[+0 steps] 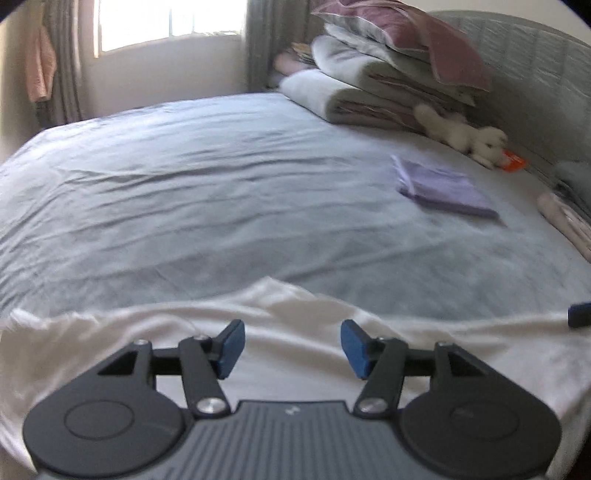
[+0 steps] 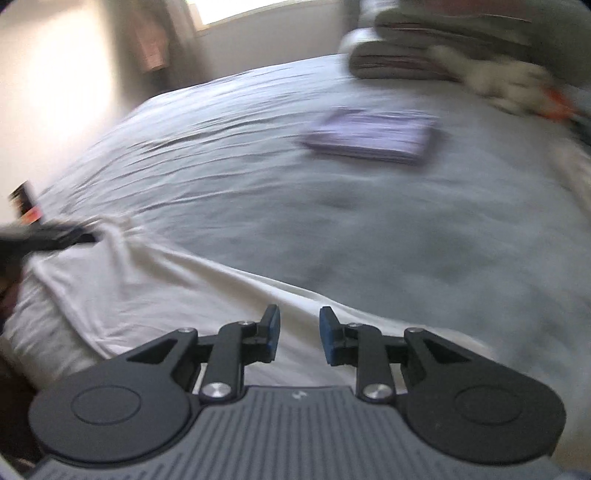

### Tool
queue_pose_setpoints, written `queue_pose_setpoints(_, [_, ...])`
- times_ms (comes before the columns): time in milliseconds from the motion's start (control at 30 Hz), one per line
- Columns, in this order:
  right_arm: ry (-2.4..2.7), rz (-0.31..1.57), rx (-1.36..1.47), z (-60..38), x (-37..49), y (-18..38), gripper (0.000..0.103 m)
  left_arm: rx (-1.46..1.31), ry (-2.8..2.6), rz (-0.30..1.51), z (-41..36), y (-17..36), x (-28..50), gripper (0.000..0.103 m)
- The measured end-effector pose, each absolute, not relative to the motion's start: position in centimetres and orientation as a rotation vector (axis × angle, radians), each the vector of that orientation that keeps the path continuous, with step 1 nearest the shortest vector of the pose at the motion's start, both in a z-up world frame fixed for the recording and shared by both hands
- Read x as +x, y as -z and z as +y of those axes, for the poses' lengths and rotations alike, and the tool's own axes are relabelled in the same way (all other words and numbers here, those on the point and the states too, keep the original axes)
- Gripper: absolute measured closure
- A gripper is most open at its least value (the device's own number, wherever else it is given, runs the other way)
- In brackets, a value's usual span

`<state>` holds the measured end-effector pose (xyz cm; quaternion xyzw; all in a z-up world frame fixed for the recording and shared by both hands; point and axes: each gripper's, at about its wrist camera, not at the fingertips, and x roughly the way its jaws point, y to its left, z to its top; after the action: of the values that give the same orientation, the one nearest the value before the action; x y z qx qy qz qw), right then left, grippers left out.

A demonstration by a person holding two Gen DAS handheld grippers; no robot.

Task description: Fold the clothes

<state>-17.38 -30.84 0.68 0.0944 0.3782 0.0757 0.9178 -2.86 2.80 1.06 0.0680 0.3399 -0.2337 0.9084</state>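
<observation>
From the left wrist camera we see a wide bed (image 1: pixel 221 177) covered in a wrinkled pale blue-grey sheet, a bright window (image 1: pixel 166 22) with grey curtains behind it, and a padded grey headboard (image 1: pixel 535 74) at the right. Folded quilts and pillows (image 1: pixel 376 70) are stacked against the headboard, with a white plush toy (image 1: pixel 469 138) just beside them. A folded lavender garment (image 1: pixel 443 186) lies flat on the sheet near the toy. We can read no writing or labels anywhere. The left gripper (image 1: pixel 291 349) hangs with its blue-padded jaws spread wide and empty, directly over a white garment (image 1: pixel 295 317) spread along the near edge of the bed. From the right wrist camera, which is blurred, we see the same sheet, the lavender garment (image 2: pixel 373 134) well ahead, and the bedding stack (image 2: pixel 406 55) beyond. The right gripper (image 2: pixel 299 338) has its jaws parted more narrowly, gripping nothing, above the white garment (image 2: pixel 129 295), which stretches leftward to where the other gripper's dark tip (image 2: pixel 55 234) sits at its far corner.
</observation>
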Motion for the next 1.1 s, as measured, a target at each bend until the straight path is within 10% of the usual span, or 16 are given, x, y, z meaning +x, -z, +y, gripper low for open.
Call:
queue_pose_setpoints(533, [-0.495, 0.828, -0.033, -24.5, -8.4, 1.8, 0.068, 0.158, 0.677, 0.801, 3.3, 2.3, 6.3, 0.043])
queue_pose_setpoints(700, [-0.552, 0.825, -0.109, -23.6, -8.0, 2.7, 0.066, 0.132, 0.688, 0.813, 2.4, 2.5, 5.7, 0.094])
queue_pose_setpoints(867, [-0.575, 0.832, -0.056, -24.6, -7.6, 2.7, 0.097, 0.077, 0.579, 0.685, 2.7, 2.6, 3.5, 0.099])
queue_pose_setpoints(1100, [-0.512, 0.735, -0.044, -25.3, -9.0, 1.3, 0.099, 0.044, 0.503, 0.558, 3.7, 2.4, 2.6, 0.099])
